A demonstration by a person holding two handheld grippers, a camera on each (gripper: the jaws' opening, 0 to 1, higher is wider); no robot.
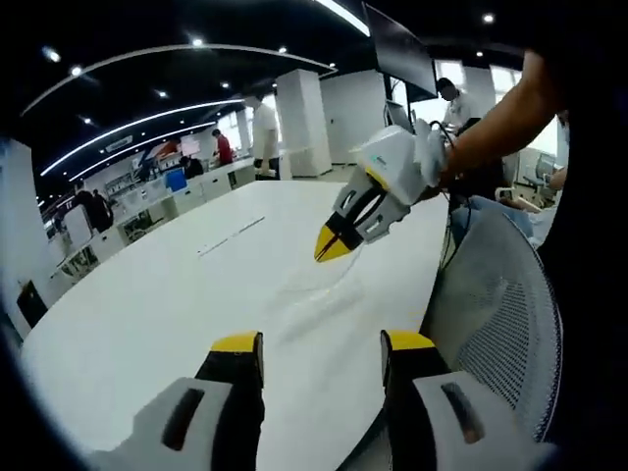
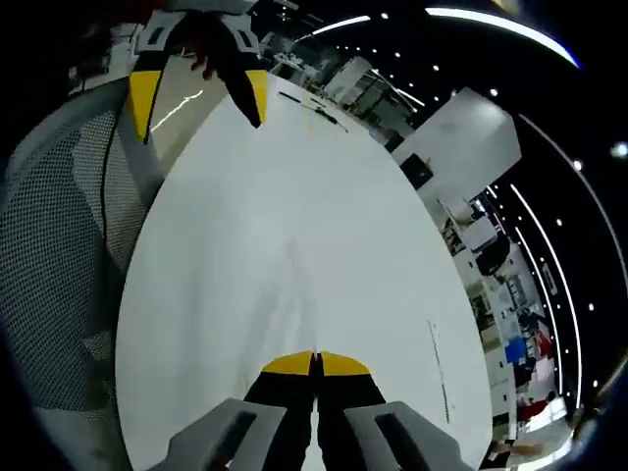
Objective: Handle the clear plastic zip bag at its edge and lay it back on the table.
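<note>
A: How are the left tongs (image 1: 322,355) held?

B: They are held wide apart, with nothing between the yellow tips, above the near edge of the white counter (image 1: 147,304). In the right gripper view the same left tongs (image 2: 196,93) are seen at twelve o'clock, spread open over the counter (image 2: 294,196).

A: And the right tongs (image 2: 316,364)?

B: They are pressed together, tip against tip. In the left gripper view the right tongs (image 1: 334,241) are seen at one o'clock, pinched on the upper edge of the clear zip bag (image 1: 319,285), with a person's hand (image 1: 432,162) behind them.

A: Where is the bag found?

B: It is seen faintly below the closed tips, hanging down to the counter near its middle; whether it is touching the surface cannot be told. A mesh chair back (image 1: 500,304) is seen at four o'clock.
</note>
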